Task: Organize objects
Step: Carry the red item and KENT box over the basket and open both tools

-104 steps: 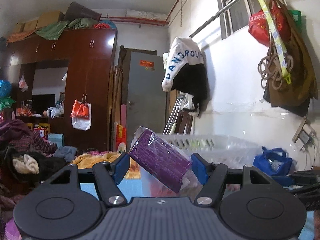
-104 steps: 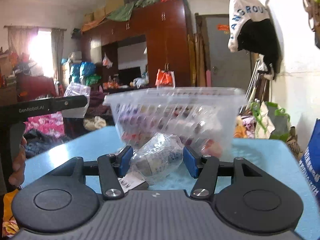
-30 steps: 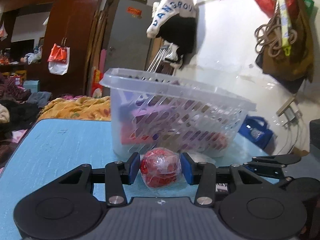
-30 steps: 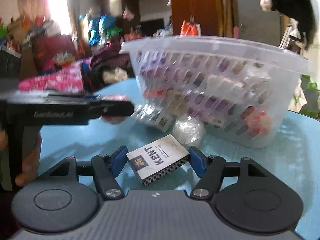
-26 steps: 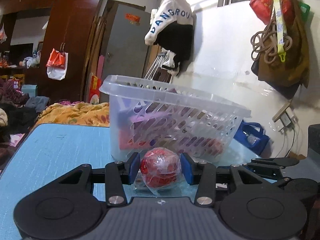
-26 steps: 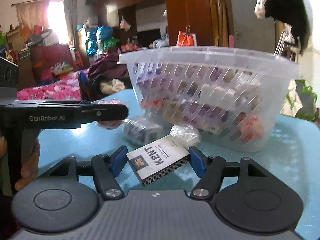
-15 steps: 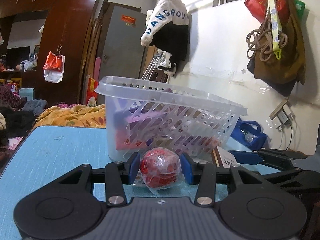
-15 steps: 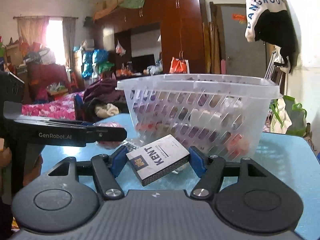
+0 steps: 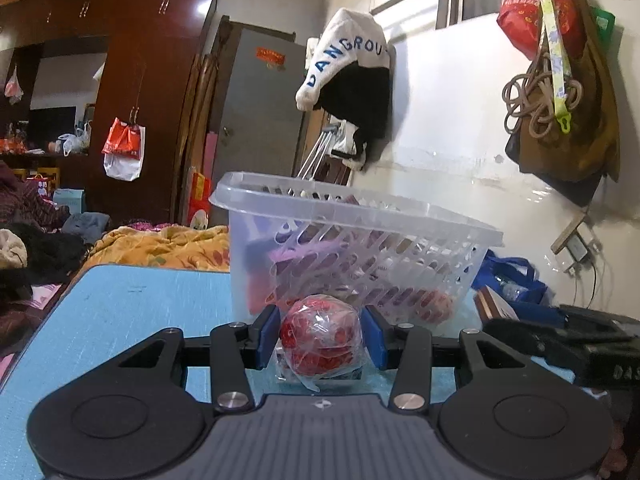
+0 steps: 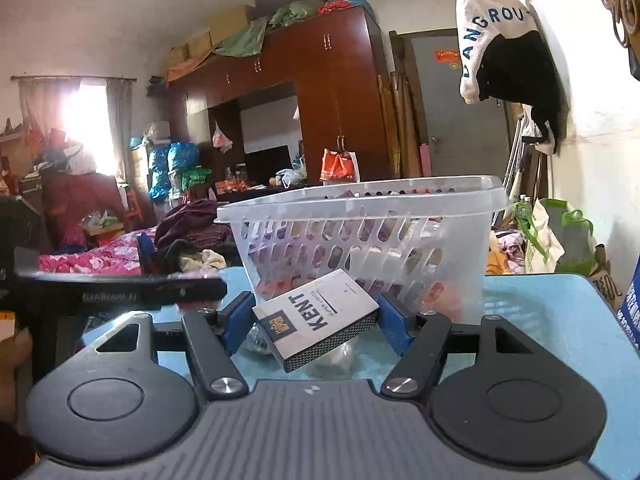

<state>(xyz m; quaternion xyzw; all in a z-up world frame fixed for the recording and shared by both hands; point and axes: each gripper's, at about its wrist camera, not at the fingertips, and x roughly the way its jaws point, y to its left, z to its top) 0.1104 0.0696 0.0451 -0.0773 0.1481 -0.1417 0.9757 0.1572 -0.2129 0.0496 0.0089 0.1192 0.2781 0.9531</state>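
While the left gripper (image 9: pixel 322 338) is clamped on a film-wrapped red ball (image 9: pixel 320 336), judged light and slippery, before the basket (image 9: pixel 352 216), the stiff KENT pack (image 10: pixel 316 316) is pinched endwise by the right gripper (image 10: pixel 316 320) there.

wardrobe (image 10: pixel 328 92) | grey door (image 9: pixel 256 120) | hanging jacket (image 9: pixel 352 80) | window curtain (image 10: pixel 36 108)

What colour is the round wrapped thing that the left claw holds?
Red, under clear plastic wrap: the round wrapped thing in the left claw. The left wrist view shows it best.
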